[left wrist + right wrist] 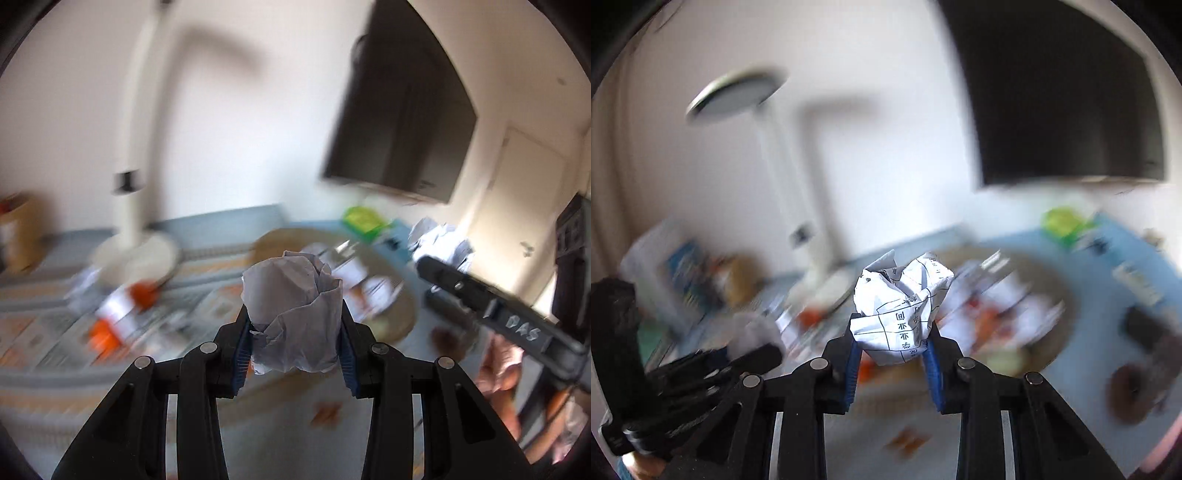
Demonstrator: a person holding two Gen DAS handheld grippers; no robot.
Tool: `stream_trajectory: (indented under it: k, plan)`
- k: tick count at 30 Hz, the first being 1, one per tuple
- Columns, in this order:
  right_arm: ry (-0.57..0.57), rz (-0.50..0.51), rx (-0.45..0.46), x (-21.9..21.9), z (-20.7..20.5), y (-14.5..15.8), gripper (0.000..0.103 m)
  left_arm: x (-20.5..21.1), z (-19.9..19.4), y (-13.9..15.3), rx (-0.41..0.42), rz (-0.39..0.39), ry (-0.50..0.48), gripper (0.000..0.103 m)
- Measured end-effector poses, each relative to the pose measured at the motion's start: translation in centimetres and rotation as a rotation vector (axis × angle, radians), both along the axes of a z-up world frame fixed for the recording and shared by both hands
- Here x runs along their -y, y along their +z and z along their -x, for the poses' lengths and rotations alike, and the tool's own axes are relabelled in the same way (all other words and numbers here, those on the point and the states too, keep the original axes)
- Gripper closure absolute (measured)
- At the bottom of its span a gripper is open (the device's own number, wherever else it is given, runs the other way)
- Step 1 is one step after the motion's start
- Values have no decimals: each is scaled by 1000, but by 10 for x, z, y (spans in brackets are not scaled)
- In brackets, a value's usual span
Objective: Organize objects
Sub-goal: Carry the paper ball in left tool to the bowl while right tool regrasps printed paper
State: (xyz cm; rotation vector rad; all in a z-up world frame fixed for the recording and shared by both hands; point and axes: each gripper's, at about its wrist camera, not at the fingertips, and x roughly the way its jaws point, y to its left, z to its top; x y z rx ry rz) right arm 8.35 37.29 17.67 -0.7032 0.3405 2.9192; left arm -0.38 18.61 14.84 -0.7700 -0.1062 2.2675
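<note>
Both grippers clamp crumpled paper balls.

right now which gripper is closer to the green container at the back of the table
Right, as far as the blur allows. In the left wrist view the right gripper and its paper ball reach toward the green container; the left gripper sits further back with its grey paper ball.

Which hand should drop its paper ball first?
Hard to pick: left gripper and right gripper each clamp a crumpled paper ball, both lifted. No bin shows in the blur.
</note>
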Motion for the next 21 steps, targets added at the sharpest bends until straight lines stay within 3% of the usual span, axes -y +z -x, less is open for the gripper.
stream_trajectory:
  k: [3, 5, 7, 8, 9, 10, 11, 15, 19, 20, 21]
  plan:
    - [-63, 50, 37, -42, 22, 0, 73, -33, 40, -7, 146, -81, -108, 66]
    - [-70, 79, 63, -58, 31, -7, 73, -49, 53, -14, 142, -82, -97, 66]
    - [-69, 82, 98, -66, 40, -16, 73, -70, 64, -26, 146, -61, -131, 58]
    - [-67, 79, 131, -69, 50, -24, 66, -76, 66, -31, 156, -53, -137, 54]
    - [-74, 74, 157, -70, 54, -29, 56, -84, 71, -38, 174, -19, -129, 41]
    - [-81, 69, 171, -71, 58, -33, 38, -89, 75, -46, 195, 31, -107, 38]
    - [-89, 62, 169, -73, 55, -34, 37, -89, 74, -49, 193, 40, -95, 38]
    - [-74, 35, 135, -67, 45, -29, 37, -58, 65, -42, 164, 24, -60, 38]
    - [43, 24, 87, -29, 37, -17, 37, 0, 32, -19, 103, 11, 16, 36]
    - [80, 17, 76, -15, 34, -15, 37, 20, 22, -14, 81, 14, 51, 25]
    - [128, 13, 65, 5, 31, -13, 37, 35, 17, -11, 67, 15, 85, 8]
